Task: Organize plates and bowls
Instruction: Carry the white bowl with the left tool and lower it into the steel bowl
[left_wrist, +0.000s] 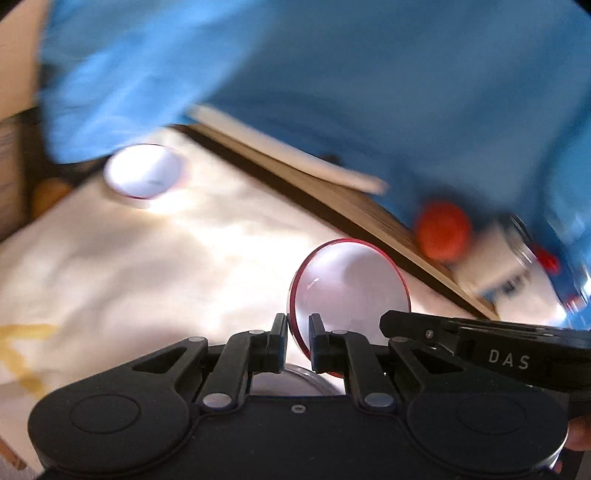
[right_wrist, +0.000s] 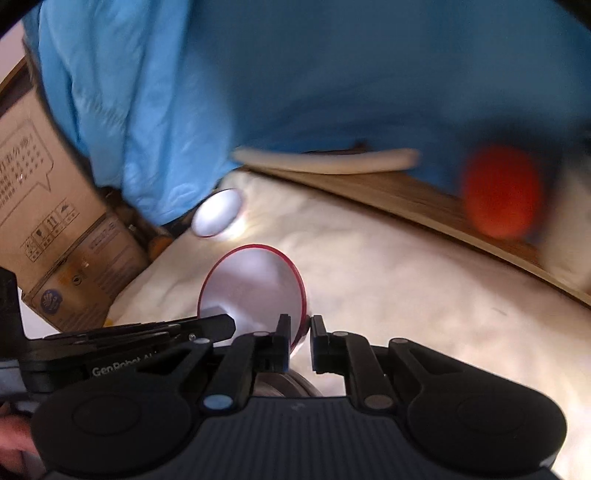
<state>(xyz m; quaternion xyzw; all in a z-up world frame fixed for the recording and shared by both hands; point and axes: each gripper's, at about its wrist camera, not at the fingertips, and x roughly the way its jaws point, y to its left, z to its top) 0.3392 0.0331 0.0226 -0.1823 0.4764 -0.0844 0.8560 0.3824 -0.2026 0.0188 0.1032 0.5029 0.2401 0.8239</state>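
A white bowl with a red rim (left_wrist: 351, 291) is held tilted above the cream cloth, its open side facing me. My left gripper (left_wrist: 298, 341) is shut on its rim on one side. My right gripper (right_wrist: 300, 341) is shut on the rim of the same bowl (right_wrist: 255, 288) on the opposite side; the right gripper's body also shows in the left wrist view (left_wrist: 480, 343). A second white bowl (left_wrist: 144, 171) stands on the cloth at the far left, also in the right wrist view (right_wrist: 217, 212). A flat pale plate (left_wrist: 291, 153) lies on the wooden board behind.
A cream cloth (left_wrist: 147, 266) covers the surface. A wooden board (left_wrist: 351, 206) runs along its far edge. An orange-red ball (left_wrist: 443, 229) sits on the board. A blue cover (left_wrist: 332, 74) hangs behind. A cardboard box (right_wrist: 48, 221) stands at left.
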